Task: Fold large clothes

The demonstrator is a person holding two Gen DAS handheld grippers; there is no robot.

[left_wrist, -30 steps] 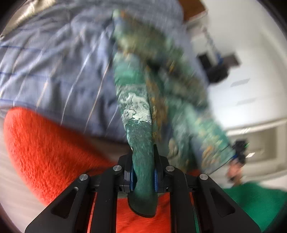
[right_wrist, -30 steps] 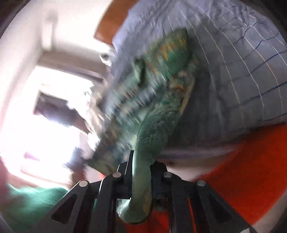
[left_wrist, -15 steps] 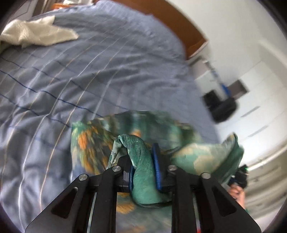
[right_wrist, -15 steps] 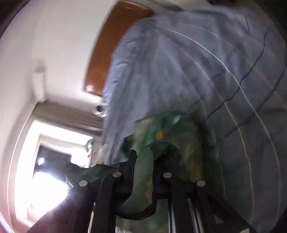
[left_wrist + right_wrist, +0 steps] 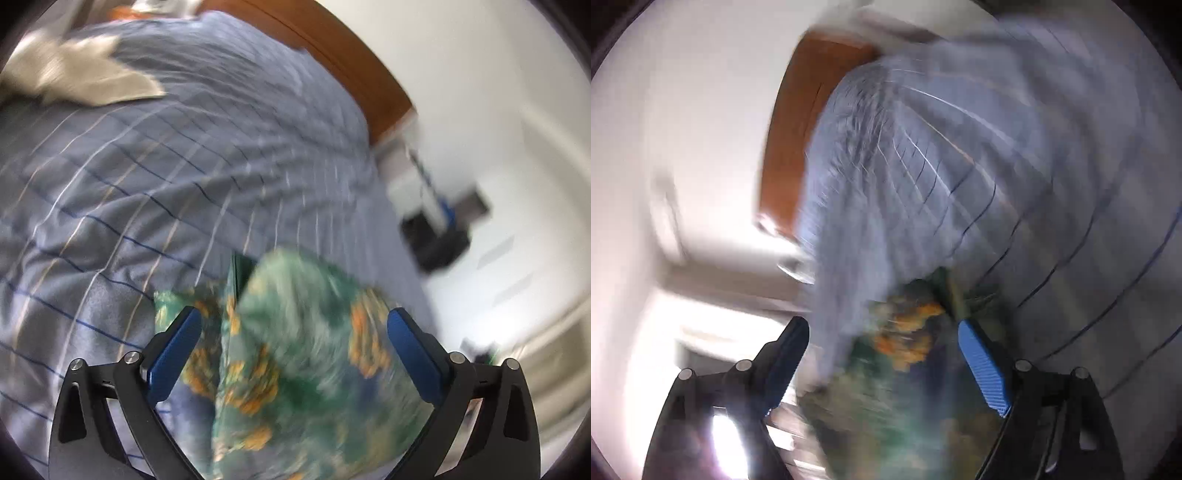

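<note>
A green garment with orange flower print (image 5: pixel 303 354) lies bunched on the blue striped bedspread (image 5: pixel 177 177), blurred by motion. My left gripper (image 5: pixel 293 332) is open, its blue pads wide apart on either side of the cloth and not holding it. In the right wrist view the same garment (image 5: pixel 905 362) lies below my right gripper (image 5: pixel 882 347), which is also open, with the cloth loose between its spread fingers. The bedspread (image 5: pixel 1015 184) fills that view's upper right.
A cream garment (image 5: pixel 74 74) lies at the far left of the bed. A brown wooden headboard (image 5: pixel 332 55) runs along the far end, also in the right wrist view (image 5: pixel 801 122). A dark object (image 5: pixel 439 232) stands by the white wall on the right. A bright window (image 5: pixel 713 350) glares at left.
Both grippers have opened and let go of the green garment, which has dropped onto the bedspread. Half a second ago each was shut on a fold of it.
</note>
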